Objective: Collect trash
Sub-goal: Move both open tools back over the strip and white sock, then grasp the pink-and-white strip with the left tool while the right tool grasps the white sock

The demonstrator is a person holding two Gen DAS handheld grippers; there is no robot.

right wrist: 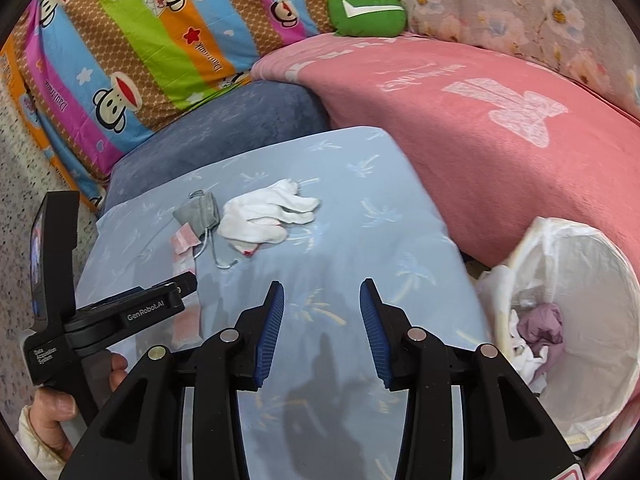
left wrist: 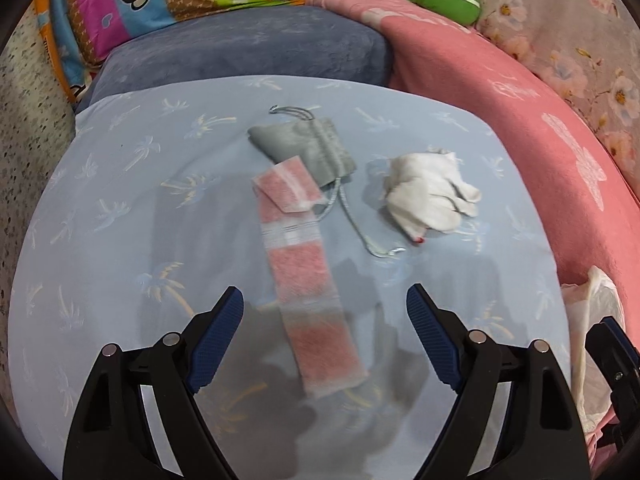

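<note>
Both handheld grippers hang over a light-blue, palm-printed cushion (left wrist: 120,184). The left gripper (left wrist: 325,300) stands wide open and holds nothing, its blue pads straddling the near end of a pink-and-white strip of wrapper (left wrist: 304,264) that lies flat on the cushion below them. The right gripper (right wrist: 322,296) is partly open and also empty, poised above bare fabric near the cushion's front edge. In the right wrist view a person's hand (right wrist: 56,412) grips the left tool's handle at the cushion's left edge.

Toward the cushion's far edge, the strip's folded top end overlaps a grey drawstring pouch (left wrist: 308,146), whose cord trails forward. Just to the right lies a crumpled white tissue (left wrist: 430,192) with a small red mark at its near tip.

Off the cushion's right edge stands a waste bin lined with a white plastic bag (right wrist: 580,280), crumpled paper already inside. A pink blanket (right wrist: 480,120), a dark-blue cushion (left wrist: 248,52), a cartoon-monkey quilt (right wrist: 132,40) and a green plush toy (right wrist: 368,12) lie behind.
</note>
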